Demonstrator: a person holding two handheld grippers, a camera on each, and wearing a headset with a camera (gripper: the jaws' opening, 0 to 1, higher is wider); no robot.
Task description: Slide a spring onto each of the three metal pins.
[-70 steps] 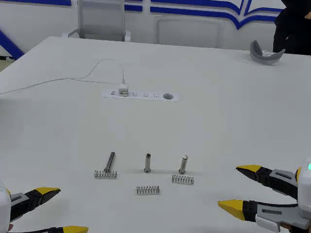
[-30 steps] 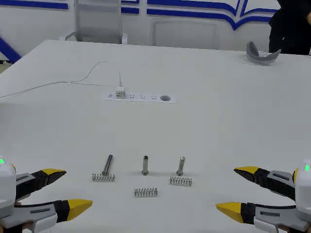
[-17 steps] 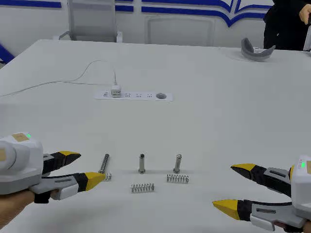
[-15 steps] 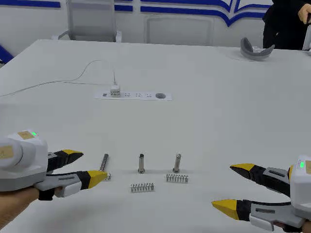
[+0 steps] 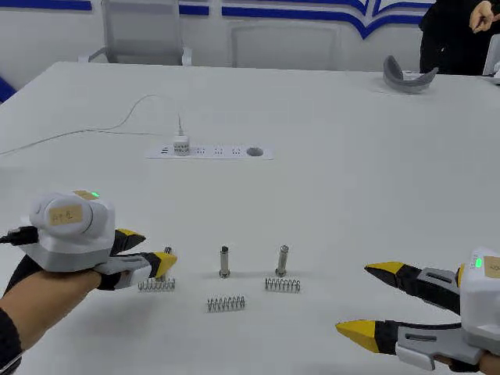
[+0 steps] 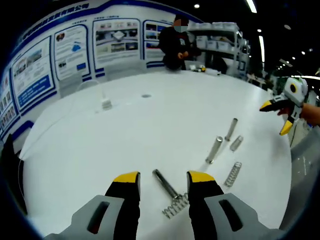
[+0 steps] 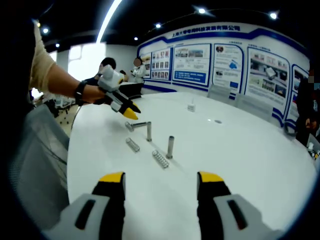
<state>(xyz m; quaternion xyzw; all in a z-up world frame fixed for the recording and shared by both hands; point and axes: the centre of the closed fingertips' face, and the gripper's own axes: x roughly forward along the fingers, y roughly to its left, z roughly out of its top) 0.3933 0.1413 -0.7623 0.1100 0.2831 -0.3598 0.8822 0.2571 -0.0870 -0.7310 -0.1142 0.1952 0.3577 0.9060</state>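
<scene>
White bench (image 5: 351,195) is carrying a row of three metal pins toward its near edge, each with a spring lying close in front of it. Middle pin (image 5: 224,262) and right pin (image 5: 282,260) are standing upright, apart from each other; the left pin (image 6: 164,183) is sitting tilted, not upright. Left spring (image 5: 156,286) is lying just beside the left pin's base. Middle spring (image 5: 226,303) is lying a little nearer the near edge than the other two. Right spring (image 5: 282,285) is lying just in front of the right pin. Left gripper (image 5: 156,248) is hovering at the left pin with its yellow-tipped jaws apart; in the left gripper view the pin is showing between them, and whether they touch it cannot be told. Right gripper (image 5: 353,298) is hanging toward the bench's right side, well apart from the pins, jaws spread wide and holding nothing. Power strip (image 5: 209,151) with a white cable (image 5: 94,131) is lying at mid-bench.
</scene>
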